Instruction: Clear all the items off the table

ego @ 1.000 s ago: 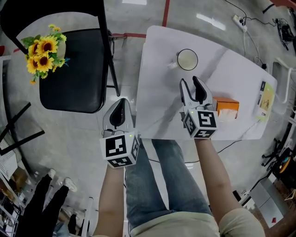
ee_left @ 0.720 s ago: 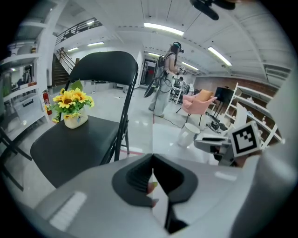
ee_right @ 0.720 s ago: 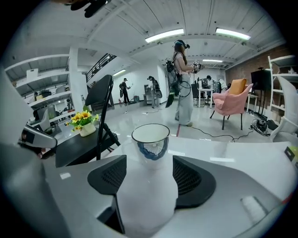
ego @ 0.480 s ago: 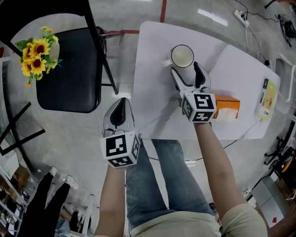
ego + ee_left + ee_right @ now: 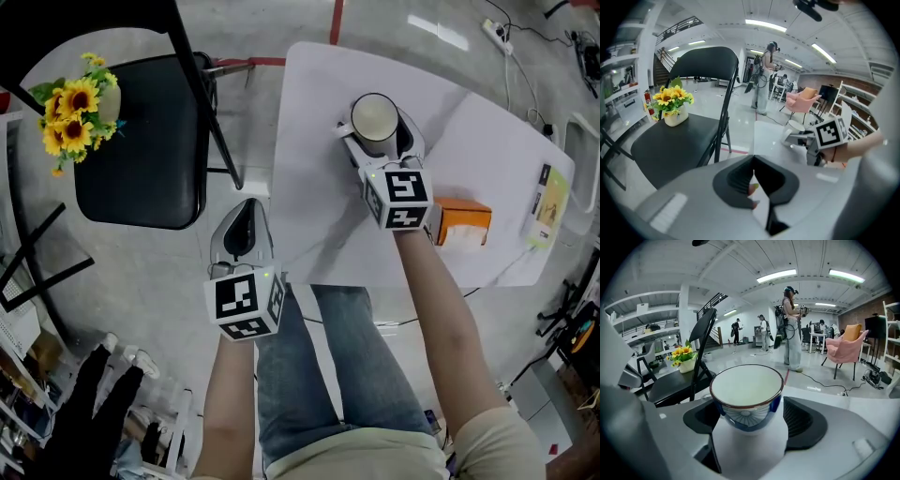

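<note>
A white cup [image 5: 374,117] with a blue pattern and a brown rim [image 5: 746,394] stands on the white table [image 5: 309,197] near its far side. My right gripper [image 5: 380,132] straddles it. Its jaws are opening, with the cup between them and a gap on each side [image 5: 751,419]. An orange box [image 5: 462,222] lies on the table right of that hand, and a yellow-green card [image 5: 543,204] rests at the table's right edge. My left gripper [image 5: 245,208] hangs shut and holds nothing, off the table's left edge, over the floor [image 5: 753,174].
A black folding chair [image 5: 141,150] stands left of the table, with a small pot of sunflowers [image 5: 77,101] on its seat. Cables and a power strip [image 5: 495,33] lie on the floor beyond the table. People stand far back in the hall.
My right gripper has moved forward across the table to the cup, and its jaws have spread to either side of it. The left gripper has stayed where it was.
</note>
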Tool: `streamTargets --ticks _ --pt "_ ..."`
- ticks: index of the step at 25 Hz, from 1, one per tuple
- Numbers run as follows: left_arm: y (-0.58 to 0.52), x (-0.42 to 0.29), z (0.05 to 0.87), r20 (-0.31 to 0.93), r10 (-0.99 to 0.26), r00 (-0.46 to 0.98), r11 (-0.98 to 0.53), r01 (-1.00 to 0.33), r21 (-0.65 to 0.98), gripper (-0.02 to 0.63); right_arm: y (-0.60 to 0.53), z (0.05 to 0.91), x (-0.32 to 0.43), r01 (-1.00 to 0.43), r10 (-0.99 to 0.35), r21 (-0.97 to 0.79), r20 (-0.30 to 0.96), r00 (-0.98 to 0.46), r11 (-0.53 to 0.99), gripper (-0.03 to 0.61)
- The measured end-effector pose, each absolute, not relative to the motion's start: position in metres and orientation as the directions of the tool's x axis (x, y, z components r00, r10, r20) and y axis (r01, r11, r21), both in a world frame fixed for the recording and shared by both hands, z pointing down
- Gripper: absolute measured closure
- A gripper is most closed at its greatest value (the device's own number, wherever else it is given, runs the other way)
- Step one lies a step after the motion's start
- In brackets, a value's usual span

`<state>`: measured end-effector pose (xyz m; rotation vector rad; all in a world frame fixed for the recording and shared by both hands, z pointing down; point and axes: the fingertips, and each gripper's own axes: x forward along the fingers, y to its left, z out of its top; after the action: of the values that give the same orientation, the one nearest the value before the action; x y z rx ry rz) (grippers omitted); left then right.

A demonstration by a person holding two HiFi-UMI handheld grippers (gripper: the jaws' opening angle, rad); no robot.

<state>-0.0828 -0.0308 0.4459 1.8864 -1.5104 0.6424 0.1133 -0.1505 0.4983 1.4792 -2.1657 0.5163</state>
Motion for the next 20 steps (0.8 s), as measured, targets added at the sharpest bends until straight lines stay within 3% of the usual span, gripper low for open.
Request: streamTargets --ticks 11,20 --pt "-0.032 -0.085 0.45 0.715 -0.662 0.227 -0.14 -0.974 0.179 0.604 -0.163 0.497 0.103 -0.919 -0.773 0.002 0.542 -0.331 0.395 0.183" --pt "-0.031 -0.091 0.446 0.71 -0.663 0.236 -0.146 -0.972 0.186 0.604 -0.162 0.497 0.106 -0.943 -0.785 -0.002 0.554 -0.277 0.332 0.187"
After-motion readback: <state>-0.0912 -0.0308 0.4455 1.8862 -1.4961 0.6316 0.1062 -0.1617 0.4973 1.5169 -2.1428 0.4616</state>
